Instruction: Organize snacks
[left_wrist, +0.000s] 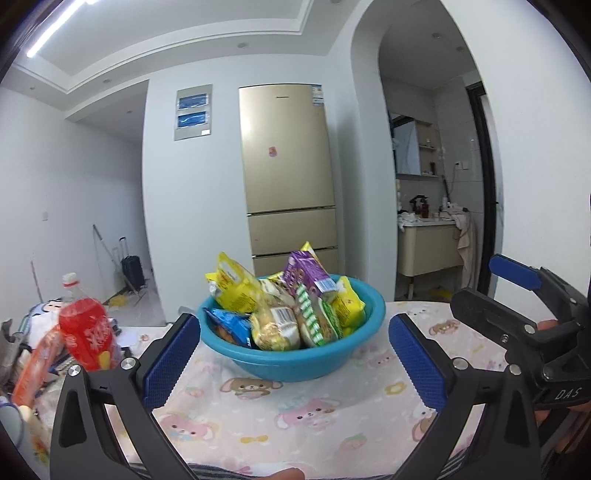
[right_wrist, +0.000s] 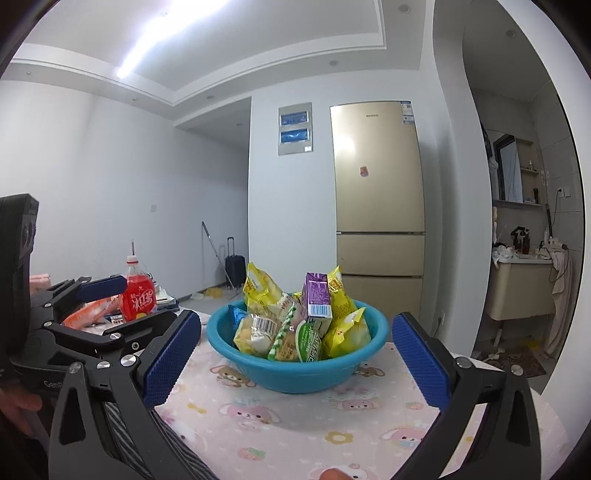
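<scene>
- Left wrist view: left gripper (left_wrist: 293, 354) is held with jaws wide apart, empty, before the bowl (left_wrist: 291, 360).
- Right gripper (right_wrist: 295, 354) likewise gaping, empty.
- Snacks (right_wrist: 301, 325) are piled in the bowl on the surface (right_wrist: 295, 424).

Blue basin (left_wrist: 291, 365): wall is hiding the lower parts of the snack packets (left_wrist: 275, 325); packet print is reading too small to tell. Red bottle (left_wrist: 88, 332), at nine o'clock of the basin: label blurring, base hiding behind the left gripper's black frame. Orange packet (left_wrist: 35, 369): the frame is cutting off its lower end. Right gripper (left_wrist: 517, 295): picture's three o'clock edge is cropping its body.
</scene>
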